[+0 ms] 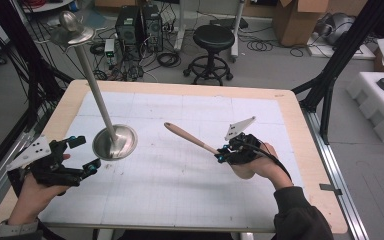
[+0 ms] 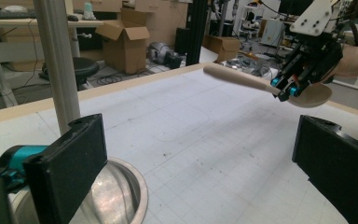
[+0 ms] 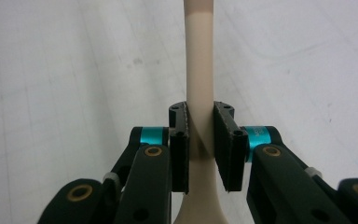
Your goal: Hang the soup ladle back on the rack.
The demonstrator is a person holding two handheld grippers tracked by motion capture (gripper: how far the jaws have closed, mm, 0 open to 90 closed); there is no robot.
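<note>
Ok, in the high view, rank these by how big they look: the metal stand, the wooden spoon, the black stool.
Largest to smallest as they look:
1. metal stand, tall pole on a round base
2. wooden spoon, held in the right gripper
3. black stool
The stool stands farther off, so spoon and stool are unsure.

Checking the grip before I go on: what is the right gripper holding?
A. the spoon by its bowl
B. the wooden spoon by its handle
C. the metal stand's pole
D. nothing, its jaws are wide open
B: the right gripper has both pads pressed on the handle of the wooden spoon, just above the bowl.
</note>
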